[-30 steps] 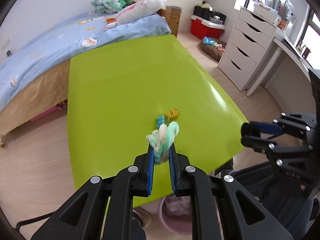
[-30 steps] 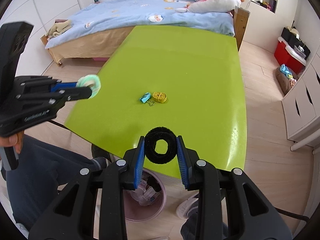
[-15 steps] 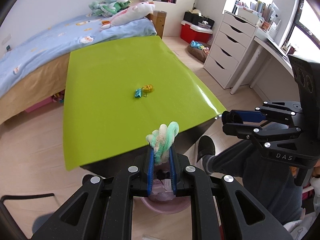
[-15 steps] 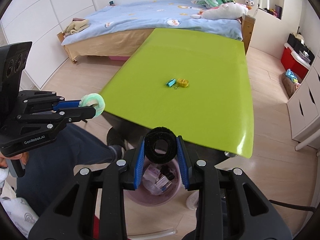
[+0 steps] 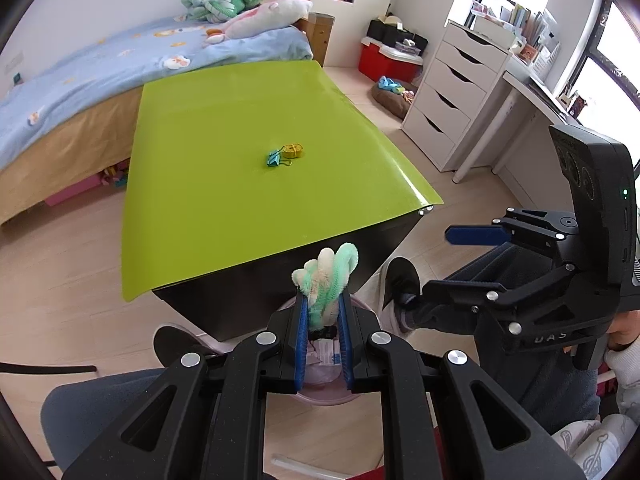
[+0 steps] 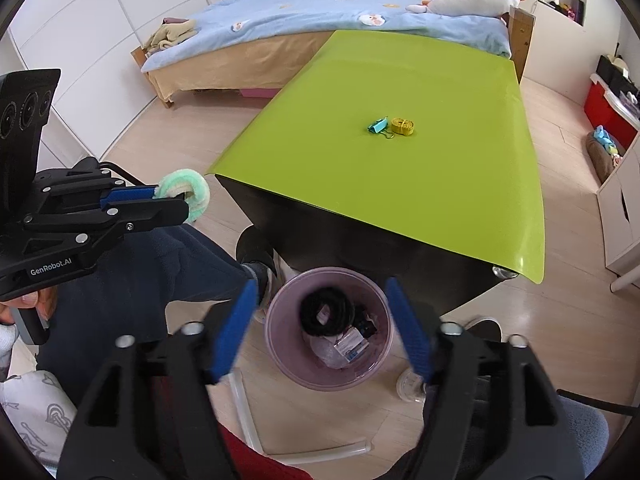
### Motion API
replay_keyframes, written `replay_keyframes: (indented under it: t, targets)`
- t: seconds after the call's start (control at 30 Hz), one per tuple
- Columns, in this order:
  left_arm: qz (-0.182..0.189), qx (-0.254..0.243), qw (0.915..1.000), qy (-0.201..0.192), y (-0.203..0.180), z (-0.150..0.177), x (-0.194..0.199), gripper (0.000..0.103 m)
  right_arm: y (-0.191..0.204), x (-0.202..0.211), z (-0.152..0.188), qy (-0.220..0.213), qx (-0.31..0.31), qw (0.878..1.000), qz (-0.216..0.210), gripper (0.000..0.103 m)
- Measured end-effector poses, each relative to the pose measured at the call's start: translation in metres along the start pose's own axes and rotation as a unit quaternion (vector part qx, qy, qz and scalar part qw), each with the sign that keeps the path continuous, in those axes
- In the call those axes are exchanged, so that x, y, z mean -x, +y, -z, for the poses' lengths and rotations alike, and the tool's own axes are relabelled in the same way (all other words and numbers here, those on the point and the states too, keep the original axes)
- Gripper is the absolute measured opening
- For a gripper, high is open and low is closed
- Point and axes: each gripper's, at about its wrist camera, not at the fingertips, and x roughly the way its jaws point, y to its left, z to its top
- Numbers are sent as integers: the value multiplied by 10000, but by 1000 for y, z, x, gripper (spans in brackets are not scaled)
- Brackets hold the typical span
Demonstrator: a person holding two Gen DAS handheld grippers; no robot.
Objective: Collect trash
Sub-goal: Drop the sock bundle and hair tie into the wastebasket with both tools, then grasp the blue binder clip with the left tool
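My left gripper (image 5: 323, 312) is shut on a fluffy green and white hair tie (image 5: 326, 280), held in the air in front of the table's near edge; it also shows in the right wrist view (image 6: 184, 194). My right gripper (image 6: 322, 320) is open and empty, directly above the pink trash bin (image 6: 280, 344) on the floor. A black hair tie (image 6: 326, 312) lies inside the bin on other trash. On the green table (image 6: 400, 168) lie a teal binder clip (image 6: 378, 125) and a yellow clip (image 6: 403, 126), also in the left wrist view (image 5: 274, 158).
A bed (image 6: 320, 24) with plush toys stands behind the table. White drawers (image 5: 448, 96) and a desk stand at the right. A red box (image 5: 390, 60) and a pet bed (image 5: 394, 94) are on the floor. The person's legs and shoes (image 6: 256, 272) are next to the bin.
Both grippers pulled back from the table toward the bin. My right gripper opened and the black hair tie dropped into the bin. The left still holds the green hair tie.
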Motion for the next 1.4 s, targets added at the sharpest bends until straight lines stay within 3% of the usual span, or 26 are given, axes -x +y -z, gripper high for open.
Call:
replay_keyframes:
  t: [0.07,0.47,0.5,0.63,0.7,0.83,1.4]
  targets:
    - [3,-10,10000,13,0,-1,-1,13,-2,1,0,-10,-41,10000,83,88]
    - [206,-213,9993,224,-14,2,-13,16,-26,23,4,-250,-436,9977,445,94]
    - [205,-212,9993,224,-15,2,-13,21,-28,25,4,-271,-464,9975,452,94]
    - [275,-141,9994,176,-14,0,-14,72,-33,29,5,-321,-546,9969,468,94]
    - [258,-65,9995,140,-12,0,-14,85,-35,30,6,-336,-580,9966,473,95]
    - [146,79,9998,76,-7,-1,-13,93,-35,31,8,-370,-612,9964,454,96]
    - [26,435,9991,-9,11,-8,-11,95,-37,23,-2,-352,-698,9964,321,98]
